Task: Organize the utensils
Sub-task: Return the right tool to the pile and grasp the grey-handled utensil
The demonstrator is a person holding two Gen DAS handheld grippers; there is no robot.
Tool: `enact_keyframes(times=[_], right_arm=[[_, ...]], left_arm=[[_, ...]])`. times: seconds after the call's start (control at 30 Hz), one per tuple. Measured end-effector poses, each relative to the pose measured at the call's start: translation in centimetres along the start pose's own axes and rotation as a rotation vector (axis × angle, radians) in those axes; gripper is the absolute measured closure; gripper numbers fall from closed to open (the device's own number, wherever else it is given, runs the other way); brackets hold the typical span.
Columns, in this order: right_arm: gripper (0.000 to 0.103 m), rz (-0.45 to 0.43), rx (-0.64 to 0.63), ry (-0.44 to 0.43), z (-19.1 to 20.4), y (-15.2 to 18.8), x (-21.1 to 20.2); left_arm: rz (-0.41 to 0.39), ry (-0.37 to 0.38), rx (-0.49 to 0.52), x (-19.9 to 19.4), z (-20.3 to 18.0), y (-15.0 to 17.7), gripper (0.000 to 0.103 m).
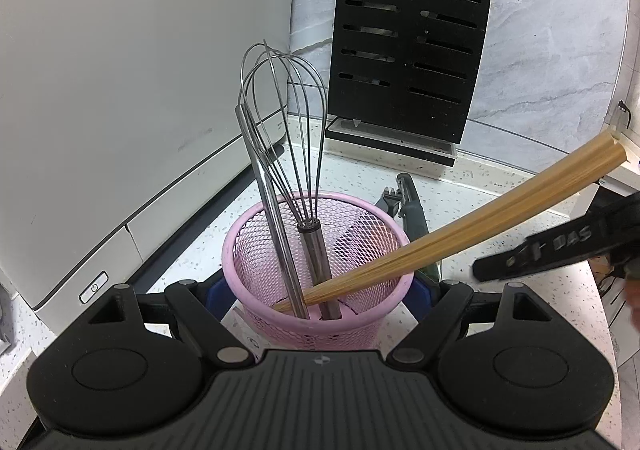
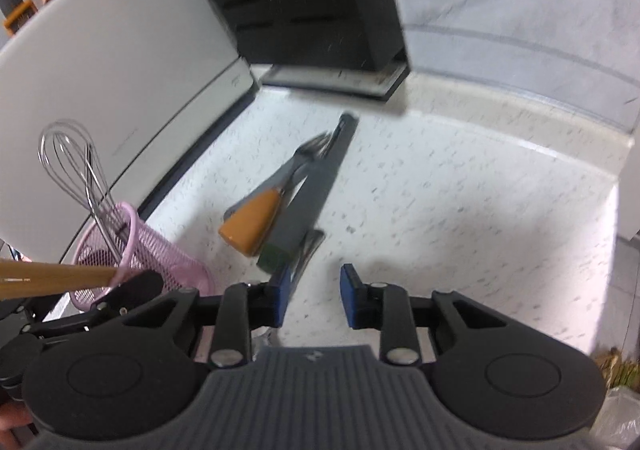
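A pink mesh utensil holder (image 1: 316,274) stands between my left gripper's (image 1: 318,302) blue pads, which are closed against its sides. It holds a metal whisk (image 1: 288,122), a steel handle and a bundle of bamboo chopsticks (image 1: 480,218) leaning right. In the right wrist view the holder (image 2: 132,250) is at the left. My right gripper (image 2: 312,300) is open and empty above the counter. Just ahead of it lie an orange-handled tool (image 2: 252,226), a grey utensil (image 2: 316,186) and a fork (image 2: 308,158).
A white appliance (image 1: 120,110) stands at the left. A black knife block (image 1: 408,38) stands at the back against the marble wall. The speckled white counter (image 2: 460,202) stretches to the right. The right gripper's body (image 1: 560,246) shows at the right of the left wrist view.
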State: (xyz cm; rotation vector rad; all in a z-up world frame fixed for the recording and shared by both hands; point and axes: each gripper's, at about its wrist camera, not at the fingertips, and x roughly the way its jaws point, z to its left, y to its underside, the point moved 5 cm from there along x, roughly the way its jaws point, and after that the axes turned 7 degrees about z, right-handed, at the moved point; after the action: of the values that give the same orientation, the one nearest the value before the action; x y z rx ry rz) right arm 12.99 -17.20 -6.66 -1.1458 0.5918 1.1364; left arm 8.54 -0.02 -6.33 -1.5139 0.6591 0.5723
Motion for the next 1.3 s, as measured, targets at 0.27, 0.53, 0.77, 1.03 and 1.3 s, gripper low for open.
enact_keyframes(times=[0.27,0.53,0.77,1.03,1.3], right_arm=[[0.082,0.121,-0.022,0.009,2.6,0.5,3.0],[0.091,0.124,-0.146,0.107,4.4,1.0,3.5],[0.103,0.112,-0.182,0.148,3.3,0.5,3.2],[0.101,0.127,-0.172,0.168,1.8,-1.2,2.9],[0.091,0.051,-0.096,0.146,0.9,-6.0,2.5]], left_arm=[[0.002,0.004,-0.002,0.0,0.1,-0.1,0.007],[-0.001,0.009,-0.007,0.1,0.2,-0.2,0.007],[-0.004,0.018,-0.015,0.1,0.4,-0.1,0.007],[-0.006,0.015,-0.02,0.0,0.4,-0.2,0.007],[-0.004,0.004,-0.026,0.7,0.4,-0.8,0.007]])
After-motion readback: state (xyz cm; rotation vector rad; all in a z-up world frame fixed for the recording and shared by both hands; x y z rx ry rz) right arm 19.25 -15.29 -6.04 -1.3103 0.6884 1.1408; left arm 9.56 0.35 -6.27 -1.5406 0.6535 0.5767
